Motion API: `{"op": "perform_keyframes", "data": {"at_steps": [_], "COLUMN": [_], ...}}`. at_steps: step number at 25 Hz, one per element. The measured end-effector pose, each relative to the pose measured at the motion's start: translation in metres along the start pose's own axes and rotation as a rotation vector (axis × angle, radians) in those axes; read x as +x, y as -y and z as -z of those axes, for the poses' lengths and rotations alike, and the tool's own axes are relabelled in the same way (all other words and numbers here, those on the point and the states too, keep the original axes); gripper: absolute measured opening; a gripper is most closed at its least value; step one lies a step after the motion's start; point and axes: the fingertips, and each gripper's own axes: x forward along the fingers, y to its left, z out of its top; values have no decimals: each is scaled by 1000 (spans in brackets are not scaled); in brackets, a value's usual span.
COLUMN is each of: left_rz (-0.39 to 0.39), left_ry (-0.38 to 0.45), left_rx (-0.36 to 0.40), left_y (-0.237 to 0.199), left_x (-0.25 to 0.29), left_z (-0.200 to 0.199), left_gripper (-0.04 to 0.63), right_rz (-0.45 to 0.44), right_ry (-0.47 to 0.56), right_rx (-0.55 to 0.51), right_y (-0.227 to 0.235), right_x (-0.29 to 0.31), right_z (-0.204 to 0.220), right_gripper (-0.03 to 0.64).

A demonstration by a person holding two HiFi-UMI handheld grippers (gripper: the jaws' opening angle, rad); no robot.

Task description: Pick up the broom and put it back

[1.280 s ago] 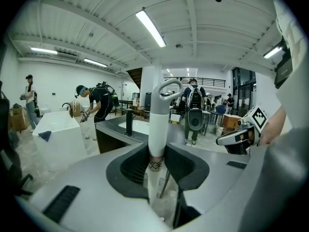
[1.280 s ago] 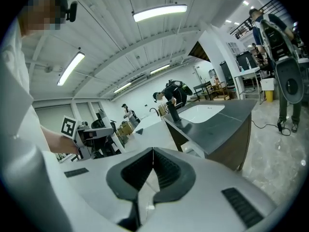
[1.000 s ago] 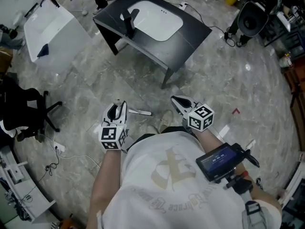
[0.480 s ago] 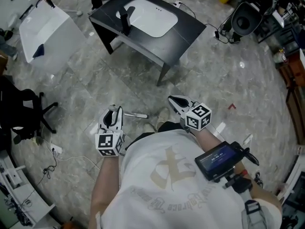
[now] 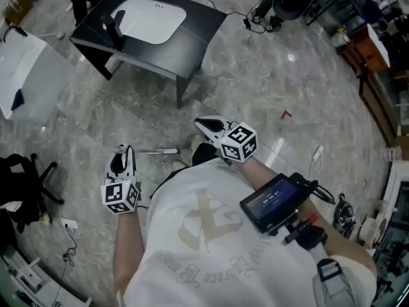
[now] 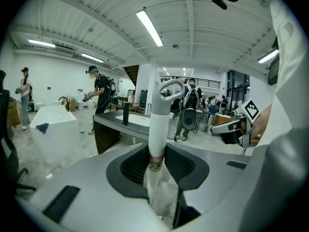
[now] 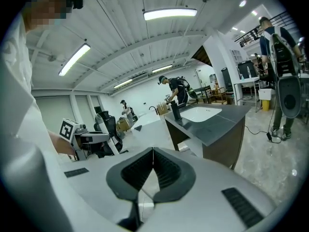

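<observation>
Two grippers sit low in my head view, and I read them from the 9 o'clock side across. Far out at 9 o'clock a black office chair [image 5: 20, 183] stands on the grey marbled floor [image 5: 255, 75], with a white bathtub [image 5: 22, 75] above it at 10 o'clock. The left gripper [image 5: 124, 151] hangs at about 8 o'clock, its marker cube nearest my body. In the left gripper view its jaws stand partly apart and are clamped on the broom [image 6: 158, 124]. The white handle rises straight out of the dark ribbed pads and ends in a loop at 12 o'clock. From the head view that handle [image 5: 160, 151] pokes out of the jaws toward 3 o'clock, above the floor. I cannot see the bristle end in any view. Up at 11 o'clock stands a black table [image 5: 192, 34] carrying a white basin [image 5: 150, 19] and a black faucet [image 5: 117, 29]. The right gripper [image 5: 202, 123] sits just above centre, pointing toward 10 o'clock. In its own view the right gripper [image 7: 153, 151] has its pads pressed together with nothing between them. At 4 o'clock a small screen [image 5: 271, 203] rides on my right forearm.
</observation>
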Motion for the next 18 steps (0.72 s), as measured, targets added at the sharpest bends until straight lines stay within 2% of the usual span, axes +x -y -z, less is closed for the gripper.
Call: {"op": "perform_keyframes", "data": {"at_steps": [3,8,18], "left_rz": [23,44,76], "left_ry": [1,-21,-41], "left_rx": [7,10,32], "left_y": [6,10,8], "left_x": [13,65,65], "left_z": [-4,-18,-25], "left_gripper": [108,108,107], "right_rz": [13,9,11], "right_ry": [3,9,29], "right_rx": [17,48,58], "right_y": [13,65,68], "right_x": [-2,14,17], "right_z": [3,-8,-18], "right_gripper": [18,18,18]}}
